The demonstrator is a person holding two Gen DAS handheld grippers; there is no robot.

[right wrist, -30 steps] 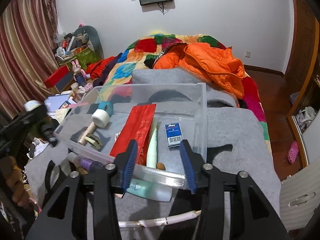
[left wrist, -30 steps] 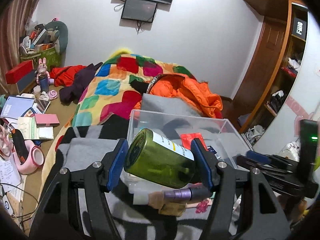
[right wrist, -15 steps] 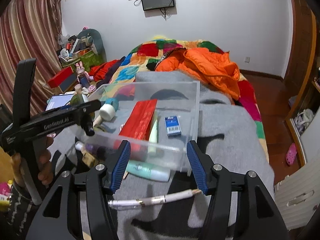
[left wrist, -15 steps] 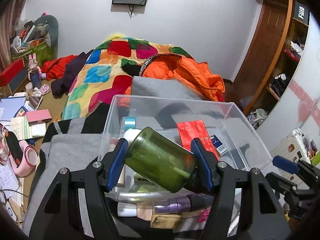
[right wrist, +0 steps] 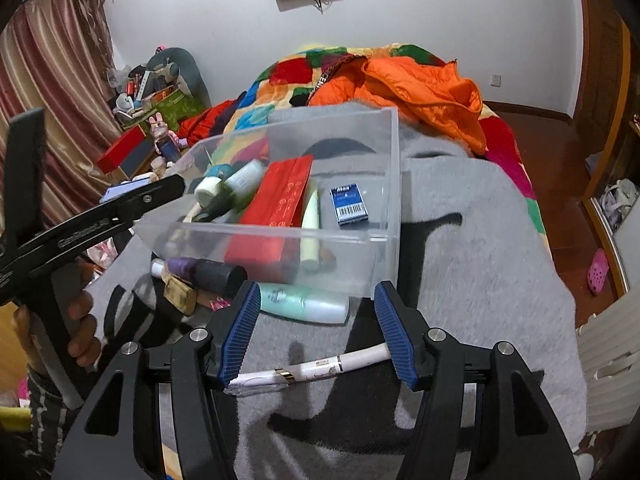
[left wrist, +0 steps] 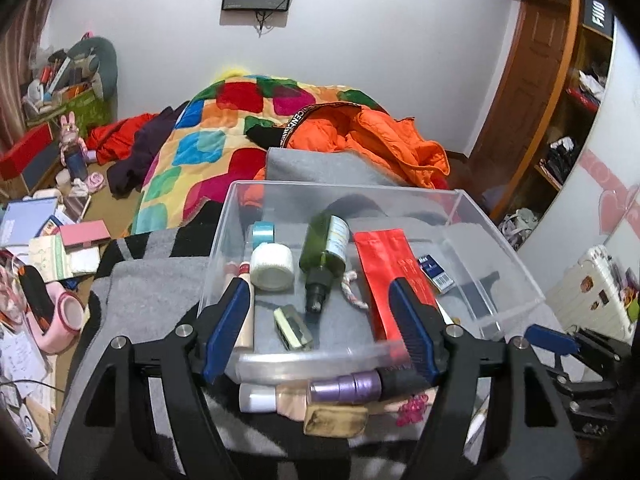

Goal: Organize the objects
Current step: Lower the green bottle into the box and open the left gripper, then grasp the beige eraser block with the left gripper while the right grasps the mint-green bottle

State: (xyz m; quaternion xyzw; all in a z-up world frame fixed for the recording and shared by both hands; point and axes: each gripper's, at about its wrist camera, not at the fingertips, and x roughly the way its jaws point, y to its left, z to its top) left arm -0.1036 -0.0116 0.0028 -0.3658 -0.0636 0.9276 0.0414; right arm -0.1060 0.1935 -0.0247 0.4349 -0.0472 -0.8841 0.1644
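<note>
Green bottle (left wrist: 325, 249) lying inside the clear box (left wrist: 496, 240), both grippers spread and empty.

Left gripper (left wrist: 322, 330) above the near wall of the box, jaws just opened further, nothing between the pads; bottle on its side on the box floor, cap toward the camera, between a white tape roll (left wrist: 272, 267) and a red packet (left wrist: 390, 276), apart from both blue pads. Also in the box: a blue tape roll (left wrist: 263, 233), a small blue carton (left wrist: 435, 273), a small metal clip (left wrist: 293, 328). Outside, against the near wall, on the grey blanket (right wrist: 472, 248): a purple bottle (left wrist: 346, 386), a gold case (left wrist: 335, 420), a mint tube (right wrist: 306, 303). Right gripper (right wrist: 318, 334) held open over a white pen (right wrist: 316, 368), jaws wider than a second ago, gripping nothing.
</note>
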